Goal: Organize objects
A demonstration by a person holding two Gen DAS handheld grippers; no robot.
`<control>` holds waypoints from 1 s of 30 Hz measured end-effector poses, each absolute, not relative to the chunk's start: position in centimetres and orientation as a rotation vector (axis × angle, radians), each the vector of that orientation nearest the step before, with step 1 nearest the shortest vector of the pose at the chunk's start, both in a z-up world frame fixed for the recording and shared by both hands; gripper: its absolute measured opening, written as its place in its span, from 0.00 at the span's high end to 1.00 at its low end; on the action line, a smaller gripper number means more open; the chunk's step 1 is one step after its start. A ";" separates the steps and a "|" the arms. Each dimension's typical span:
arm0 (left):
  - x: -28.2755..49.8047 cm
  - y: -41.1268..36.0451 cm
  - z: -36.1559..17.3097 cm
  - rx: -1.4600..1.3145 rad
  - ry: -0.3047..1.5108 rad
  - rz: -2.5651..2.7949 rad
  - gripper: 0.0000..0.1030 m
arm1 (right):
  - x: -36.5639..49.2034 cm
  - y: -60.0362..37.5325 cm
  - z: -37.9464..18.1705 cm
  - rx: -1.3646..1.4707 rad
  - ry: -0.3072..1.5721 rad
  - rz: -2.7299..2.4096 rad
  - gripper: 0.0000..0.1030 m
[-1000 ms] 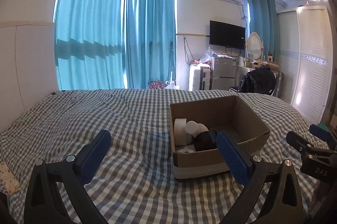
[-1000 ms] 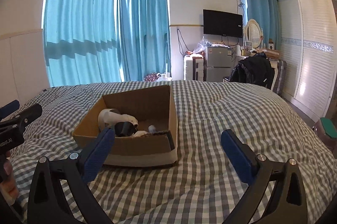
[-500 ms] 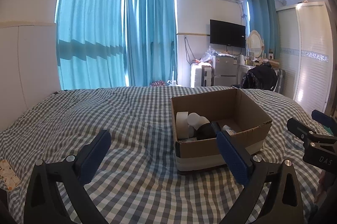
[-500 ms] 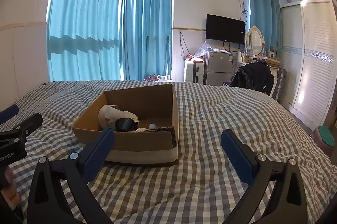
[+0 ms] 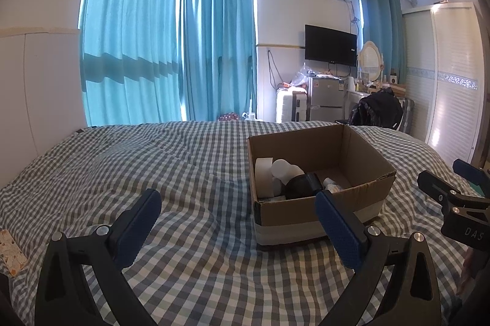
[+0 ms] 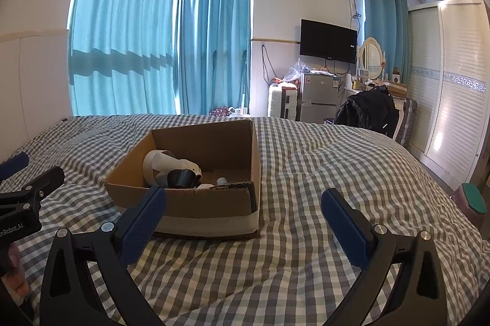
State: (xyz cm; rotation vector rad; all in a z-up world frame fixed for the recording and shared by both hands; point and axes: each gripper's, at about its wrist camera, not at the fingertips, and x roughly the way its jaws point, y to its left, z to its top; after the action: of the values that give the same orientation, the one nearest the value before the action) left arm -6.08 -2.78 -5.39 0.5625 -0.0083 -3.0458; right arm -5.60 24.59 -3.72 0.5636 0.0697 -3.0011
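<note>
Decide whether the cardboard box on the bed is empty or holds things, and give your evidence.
Not empty. The cardboard box is open at the top, and a white tape roll, a black round object and small white items lie inside near one corner.

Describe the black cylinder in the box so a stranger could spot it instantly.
On the grey-and-white checked bedspread sits an open brown cardboard box. Inside, near its front wall, lies the black cylindrical container on its side. It is the only dark item, resting against a pale roll of tape and white objects.
</note>
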 end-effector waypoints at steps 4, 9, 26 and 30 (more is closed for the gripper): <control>-6.0 -2.8 -5.4 0.564 -0.010 -3.044 0.00 | -5.5 24.5 -3.8 0.562 0.077 -3.002 0.02; -6.0 -2.8 -5.4 0.564 -0.010 -3.045 0.00 | -5.5 24.3 -3.8 0.562 0.086 -3.002 0.02; -5.9 -2.9 -5.5 0.558 -0.030 -3.048 0.00 | -5.7 24.0 -4.2 0.585 0.119 -2.999 0.02; -5.9 -2.8 -5.5 0.552 -0.045 -3.051 0.00 | -5.7 23.9 -4.2 0.586 0.119 -2.999 0.02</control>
State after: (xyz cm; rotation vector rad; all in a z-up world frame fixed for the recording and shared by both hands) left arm -5.86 -2.75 -5.46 0.5519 -0.0450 -3.0514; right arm -5.71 23.95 -4.24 0.5856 0.1194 -2.9987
